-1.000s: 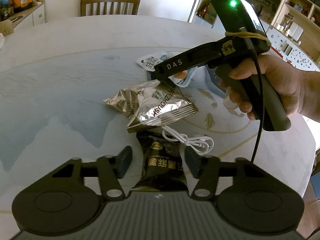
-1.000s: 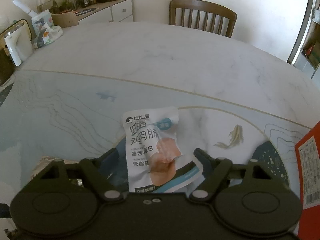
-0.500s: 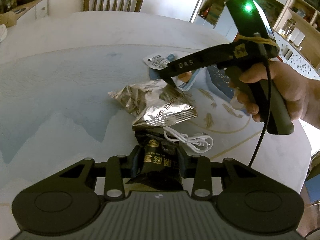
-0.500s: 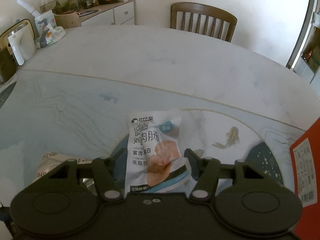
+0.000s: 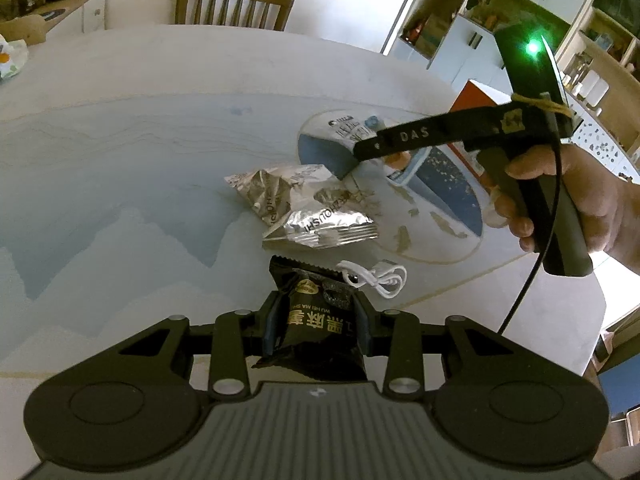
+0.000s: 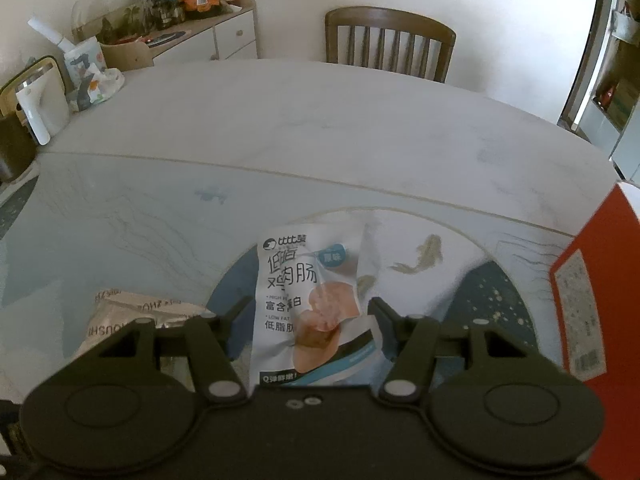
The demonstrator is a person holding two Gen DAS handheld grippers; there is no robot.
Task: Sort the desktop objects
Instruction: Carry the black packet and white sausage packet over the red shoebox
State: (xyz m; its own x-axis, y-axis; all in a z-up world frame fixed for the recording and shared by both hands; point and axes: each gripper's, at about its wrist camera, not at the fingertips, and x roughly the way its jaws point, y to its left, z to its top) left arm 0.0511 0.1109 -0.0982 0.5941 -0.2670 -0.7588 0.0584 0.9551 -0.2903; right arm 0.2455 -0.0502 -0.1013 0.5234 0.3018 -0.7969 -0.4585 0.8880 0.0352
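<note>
My left gripper (image 5: 316, 314) is shut on a black snack packet (image 5: 318, 320) and holds it just above the table. Ahead lie two silver foil packets (image 5: 308, 208) and a coiled white cable (image 5: 380, 276). My right gripper (image 6: 310, 316) straddles a white chicken-sausage pouch (image 6: 308, 300), lifted off the table; its fingers (image 6: 380, 312) sit close at the pouch's sides, contact unclear. In the left wrist view the right gripper (image 5: 360, 152) is over that pouch (image 5: 352, 132).
An orange-red box (image 6: 592, 296) stands at the right table edge. A wooden chair (image 6: 388, 40) is at the far side. A white kettle (image 6: 40, 108) and bags sit at the far left. A sideboard (image 6: 208, 36) holds snacks.
My left gripper closed on the black packet and lifted it. My right gripper narrowed around the white pouch, and the pouch rose off the table.
</note>
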